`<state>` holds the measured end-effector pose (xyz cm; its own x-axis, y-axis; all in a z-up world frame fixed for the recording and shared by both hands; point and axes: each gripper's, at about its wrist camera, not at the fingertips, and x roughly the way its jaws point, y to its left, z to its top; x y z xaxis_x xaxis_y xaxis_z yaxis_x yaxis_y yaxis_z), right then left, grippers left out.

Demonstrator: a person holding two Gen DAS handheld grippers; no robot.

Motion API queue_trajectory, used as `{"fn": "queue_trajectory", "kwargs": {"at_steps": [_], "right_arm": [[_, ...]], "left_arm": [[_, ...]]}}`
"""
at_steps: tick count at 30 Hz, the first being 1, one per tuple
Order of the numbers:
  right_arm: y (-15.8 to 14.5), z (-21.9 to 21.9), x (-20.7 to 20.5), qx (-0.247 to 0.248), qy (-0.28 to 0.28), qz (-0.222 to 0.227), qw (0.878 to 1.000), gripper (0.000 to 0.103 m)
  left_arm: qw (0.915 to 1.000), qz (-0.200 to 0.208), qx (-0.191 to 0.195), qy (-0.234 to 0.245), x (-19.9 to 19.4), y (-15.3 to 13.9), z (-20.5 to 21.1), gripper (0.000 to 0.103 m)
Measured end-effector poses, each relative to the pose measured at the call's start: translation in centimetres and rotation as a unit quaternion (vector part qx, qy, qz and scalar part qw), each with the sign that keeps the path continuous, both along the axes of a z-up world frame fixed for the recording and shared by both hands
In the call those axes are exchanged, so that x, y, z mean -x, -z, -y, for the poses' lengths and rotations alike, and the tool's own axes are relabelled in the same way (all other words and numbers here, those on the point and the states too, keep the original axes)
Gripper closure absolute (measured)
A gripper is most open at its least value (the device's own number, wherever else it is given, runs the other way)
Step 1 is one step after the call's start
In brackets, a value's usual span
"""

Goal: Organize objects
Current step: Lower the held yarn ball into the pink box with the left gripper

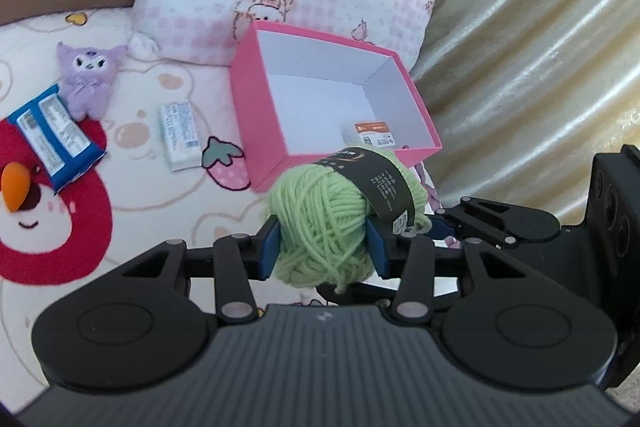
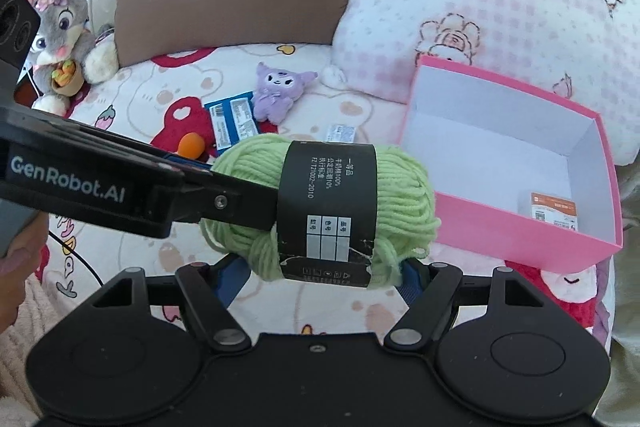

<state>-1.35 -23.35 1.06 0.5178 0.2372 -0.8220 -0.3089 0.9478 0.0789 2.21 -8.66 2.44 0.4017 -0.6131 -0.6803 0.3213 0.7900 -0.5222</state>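
While the left gripper [image 1: 323,242] pinches the green yarn ball [image 1: 332,223] btwn its blue pads, held above the bedspread [image 1: 160,187], the right gripper [image 2: 320,267] brackets the same ball w/ wider jaws, contact unclear. Pink box [image 1: 264,147] sits just beyond, small packet [image 1: 372,134] inside.

Left gripper [image 1: 324,245]: jaws pinched in on yarn [image 1: 324,227], blue pads pressing both sides, tilted downward. In right wrist view it reaches in from left edge, held by hand [image 2: 16,255] at lower left. Right gripper [image 2: 320,275]: jaws wide, one at each end of same yarn, under it; contact with pads unclear. Right gripper's linkage shows beside left one's right jaw.
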Motion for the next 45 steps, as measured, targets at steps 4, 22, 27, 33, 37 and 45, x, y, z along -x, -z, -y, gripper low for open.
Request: {"fn": "queue_trajectory", "kwargs": {"at_steps": [4, 22, 27, 33, 37, 45], "right_arm": [[-0.1, 1.3, -0.3, -0.007, 0.016, 0.015, 1.0, 0.025], [-1.5, 8.5, -4.1, 0.0, 0.076, 0.051, 0.996, 0.025], [-0.8, 10.7, -6.6, -0.013, 0.092, 0.03, 0.995, 0.025], [1.4, 13.0, -9.4, 0.002, 0.115, 0.0, 0.993, 0.025], [2.8, 14.0, -10.7, -0.006, 0.12, -0.013, 0.993, 0.025], [4.5, 15.6, -12.7, -0.038, 0.141, -0.059, 0.988, 0.025]], "left_arm": [[1.0, 0.007, 0.001, 0.004, -0.9, -0.4, 1.4, 0.06], [0.9977, 0.041, -0.001, 0.054, -7.0, -2.1, 8.9, 0.06], [0.9978, 0.027, -0.01, 0.06, -9.9, -1.1, 10.9, 0.06], [0.9967, -0.005, -0.01, 0.081, -13.0, 1.5, 13.5, 0.06], [0.9968, -0.017, -0.021, 0.075, -14.2, 2.5, 14.8, 0.06], [0.9969, -0.03, -0.021, 0.069, -15.4, 4.5, 16.1, 0.06]]}}
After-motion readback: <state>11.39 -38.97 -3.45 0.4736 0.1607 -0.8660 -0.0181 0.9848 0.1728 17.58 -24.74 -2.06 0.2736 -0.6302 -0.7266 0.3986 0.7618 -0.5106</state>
